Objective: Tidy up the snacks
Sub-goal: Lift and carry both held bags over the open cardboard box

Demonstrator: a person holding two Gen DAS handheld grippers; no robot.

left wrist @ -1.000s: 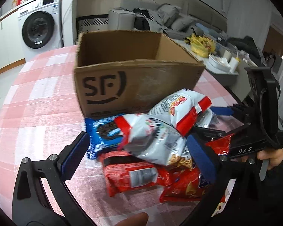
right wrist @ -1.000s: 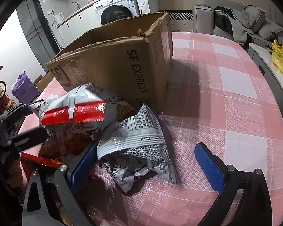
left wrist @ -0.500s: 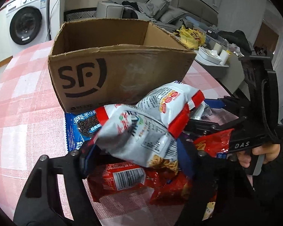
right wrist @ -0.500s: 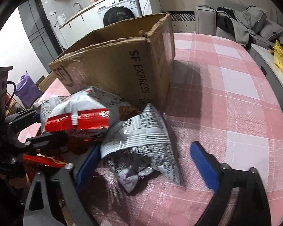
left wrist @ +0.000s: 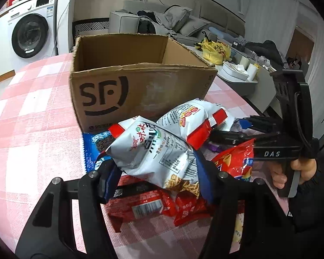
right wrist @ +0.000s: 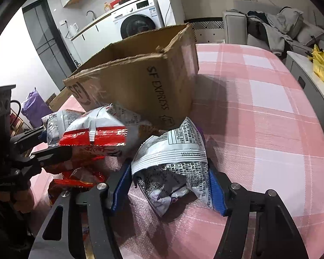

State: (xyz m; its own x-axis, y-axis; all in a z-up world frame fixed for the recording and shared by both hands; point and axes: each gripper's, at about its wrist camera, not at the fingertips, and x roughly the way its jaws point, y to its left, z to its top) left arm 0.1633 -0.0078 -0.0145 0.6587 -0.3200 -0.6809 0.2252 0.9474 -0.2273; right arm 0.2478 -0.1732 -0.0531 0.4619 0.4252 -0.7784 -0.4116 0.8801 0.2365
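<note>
left gripper [left wrist: 155, 177] is closing, blue pads pressed on either side of a white snack bag [left wrist: 153, 151] with a noodle-stick print, low centre of the left wrist frame; the bag looks pinched and tipped up off the pile. right gripper [right wrist: 168, 187] is closing too, its blue pads against both edges of a crumpled white-and-grey snack packet [right wrist: 172, 161] at lower centre of the right wrist frame (this one seems to sit on the cloth yet, grip just taking).

rest of the pile, centre to lower right of the left wrist frame: a second white bag with red end seal [left wrist: 196, 118], a blue cookie pack [left wrist: 95, 146] against the box foot, red packets [left wrist: 151, 205] underneath, a red chip bag [left wrist: 235, 161] by the right-hand tool.

open sf cardboard box [left wrist: 140, 90] stands just behind the pile, upper centre of both frames, on the pink checked tablecloth [left wrist: 32, 118]. no snack is visible inside from here.

step in hand, as i judge it: double pick, one bag per gripper, first of the sorting.

next move calls for: firm closure on both, lift clear of the neighbouring bags, carry up over the near box wall and release inside. soft, air-filled bags may slip or drag a neighbour; the left bag overlaps the red-sealed one.
</note>
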